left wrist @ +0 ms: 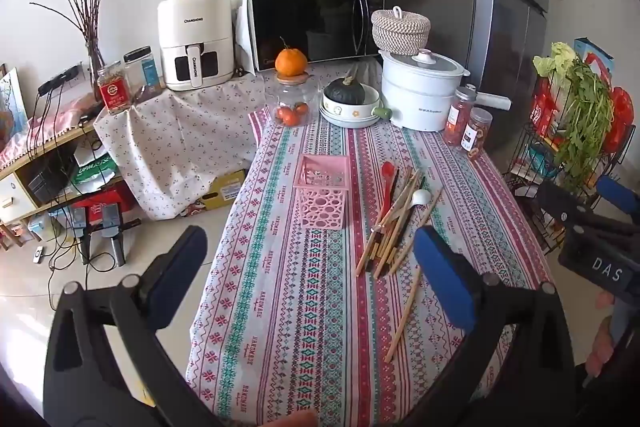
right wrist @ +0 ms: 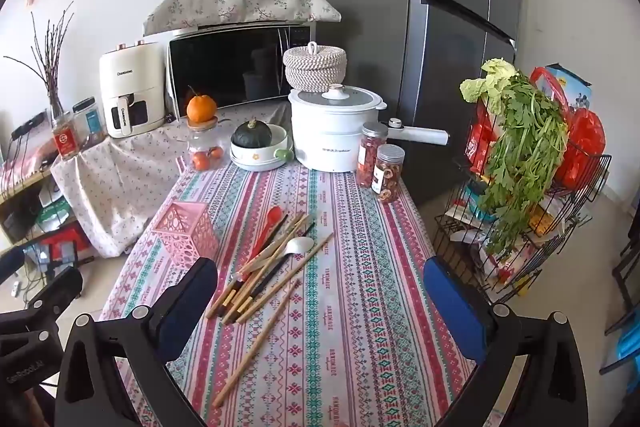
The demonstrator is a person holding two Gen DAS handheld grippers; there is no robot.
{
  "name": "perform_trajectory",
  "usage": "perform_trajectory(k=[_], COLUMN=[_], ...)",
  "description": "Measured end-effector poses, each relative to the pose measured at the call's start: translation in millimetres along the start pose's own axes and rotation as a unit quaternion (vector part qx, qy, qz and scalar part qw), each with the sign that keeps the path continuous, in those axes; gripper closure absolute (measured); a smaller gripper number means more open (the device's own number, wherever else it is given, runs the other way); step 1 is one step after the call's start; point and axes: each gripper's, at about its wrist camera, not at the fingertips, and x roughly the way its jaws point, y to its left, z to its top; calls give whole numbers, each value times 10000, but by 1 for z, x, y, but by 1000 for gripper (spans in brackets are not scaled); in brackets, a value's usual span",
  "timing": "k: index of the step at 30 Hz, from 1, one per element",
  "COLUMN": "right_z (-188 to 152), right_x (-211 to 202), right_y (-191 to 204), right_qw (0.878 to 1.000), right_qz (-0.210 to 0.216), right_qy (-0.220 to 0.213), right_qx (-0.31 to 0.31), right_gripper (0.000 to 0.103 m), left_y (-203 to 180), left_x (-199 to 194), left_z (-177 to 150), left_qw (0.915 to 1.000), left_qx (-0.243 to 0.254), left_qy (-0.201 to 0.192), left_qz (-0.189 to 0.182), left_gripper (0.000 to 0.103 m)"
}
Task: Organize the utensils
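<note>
Left claw (left wrist: 310,259) spread wide, nothing between the pads, hovering over the near end of the bench (left wrist: 304,347). Right claw (right wrist: 320,287) likewise released, empty, low centre of its frame. Single stray chopstick (right wrist: 256,343) lying nearest, apart from the rest. Just beyond: pile of chopsticks (right wrist: 264,279) crossed over each other at frame centre, with a white spoon (right wrist: 298,246) and red spoon (right wrist: 266,227) mixed in. Pink perforated holder (right wrist: 186,233) standing upright left of the pile, just beside it, looks empty. Further back: jars (right wrist: 380,165), white pot (right wrist: 334,131), microwave (right wrist: 236,67).

Risks, as judgement: sticks overlapping, so pinching one likely drags or rolls neighbours; thin round sticks flat on cloth prone to slipping out of wide pads. Light holder easy to tip when a stick is dropped in at an angle. Claws close together, possible clash over the pile.

Hard to read: exact chopstick count, dark-handled pieces under the pile, holder's inside bottom. Left pad covers the pile's near ends in right view.
</note>
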Motion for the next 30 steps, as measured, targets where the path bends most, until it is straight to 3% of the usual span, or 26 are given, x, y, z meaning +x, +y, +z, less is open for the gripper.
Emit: perform_trajectory(k=[30], right_z=[-3], right_x=[5], right_y=[1], right_qw=[9998], right_qz=[106], right_qy=[123], right_qx=[76], right_gripper=[0], left_y=[2], left_x=[2], left_z=[-3], left_qw=[10000], left_qx=[-60], left_qy=[-45], left_qz=[32], left_gripper=[0])
